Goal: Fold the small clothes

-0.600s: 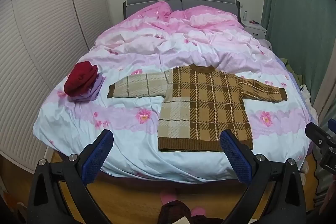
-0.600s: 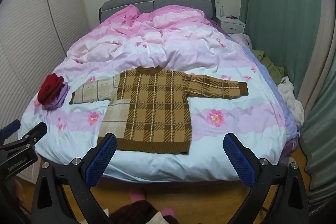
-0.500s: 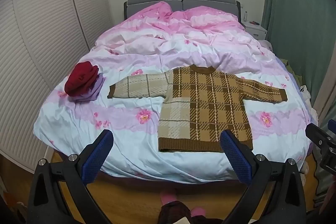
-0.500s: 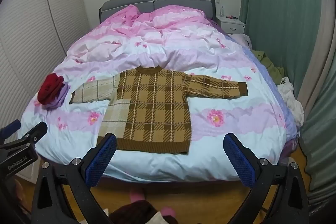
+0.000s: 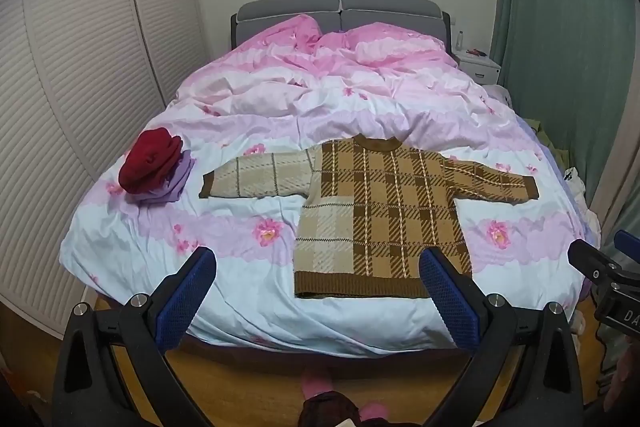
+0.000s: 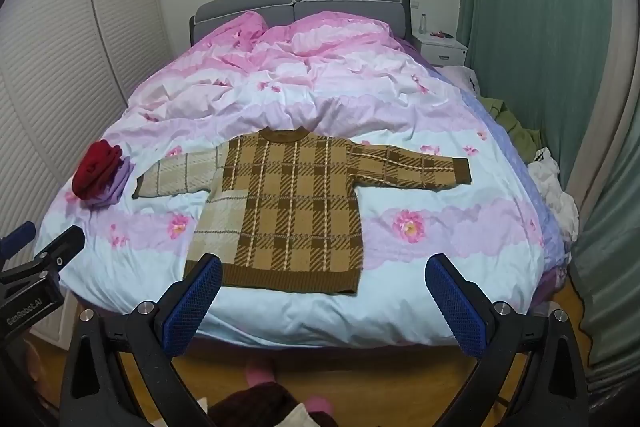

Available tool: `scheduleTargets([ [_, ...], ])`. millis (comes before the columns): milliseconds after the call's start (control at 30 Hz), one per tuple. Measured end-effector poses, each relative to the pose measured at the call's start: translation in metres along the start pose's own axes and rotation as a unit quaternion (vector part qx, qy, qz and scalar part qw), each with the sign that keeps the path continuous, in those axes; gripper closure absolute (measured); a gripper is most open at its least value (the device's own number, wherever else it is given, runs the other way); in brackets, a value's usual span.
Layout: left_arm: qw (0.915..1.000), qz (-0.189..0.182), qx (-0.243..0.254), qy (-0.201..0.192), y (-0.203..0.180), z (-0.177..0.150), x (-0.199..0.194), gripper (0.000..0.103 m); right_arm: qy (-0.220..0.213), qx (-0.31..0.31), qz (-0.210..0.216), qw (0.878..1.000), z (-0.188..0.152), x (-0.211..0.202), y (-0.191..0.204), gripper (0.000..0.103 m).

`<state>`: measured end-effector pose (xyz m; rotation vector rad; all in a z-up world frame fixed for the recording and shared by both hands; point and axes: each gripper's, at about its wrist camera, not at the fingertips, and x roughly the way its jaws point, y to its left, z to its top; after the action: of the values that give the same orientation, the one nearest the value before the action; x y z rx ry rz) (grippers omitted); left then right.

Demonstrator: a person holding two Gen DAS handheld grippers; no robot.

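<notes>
A small brown and beige plaid sweater (image 5: 384, 215) lies flat on the bed, both sleeves spread out, hem toward me; it also shows in the right wrist view (image 6: 292, 207). My left gripper (image 5: 316, 291) is open and empty, held off the foot of the bed in front of the hem. My right gripper (image 6: 324, 295) is open and empty, also short of the hem. A red garment (image 5: 150, 161) sits folded on a lilac one (image 5: 176, 183) at the left of the bed.
The bed carries a pink and pale blue floral duvet (image 5: 352, 99), bunched near the grey headboard (image 5: 340, 11). White louvred wardrobe doors (image 5: 80, 67) stand on the left, a green curtain (image 6: 536, 27) on the right. Loose clothes (image 6: 516, 135) lie beside the bed's right edge.
Both grippers have drifted very slightly; the sweater and the folded pile lie as before.
</notes>
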<state>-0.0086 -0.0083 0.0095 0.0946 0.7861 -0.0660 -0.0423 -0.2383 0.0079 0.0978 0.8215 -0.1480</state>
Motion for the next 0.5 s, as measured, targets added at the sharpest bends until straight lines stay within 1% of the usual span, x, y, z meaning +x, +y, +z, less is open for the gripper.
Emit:
scheduleTargets([
  [133, 1.0000, -0.001, -0.007, 0.002, 0.0023, -0.0016, 0.0008, 0.000, 0.000, 0.000, 0.001, 1.000, 0.0000, -0.0003, 0.0008, 0.001],
  [500, 1.0000, 0.000, -0.006, -0.005, -0.0027, 0.0021, 0.0017, 0.000, -0.001, 0.000, -0.003, 1.000, 0.0008, -0.0002, 0.0013, 0.001],
])
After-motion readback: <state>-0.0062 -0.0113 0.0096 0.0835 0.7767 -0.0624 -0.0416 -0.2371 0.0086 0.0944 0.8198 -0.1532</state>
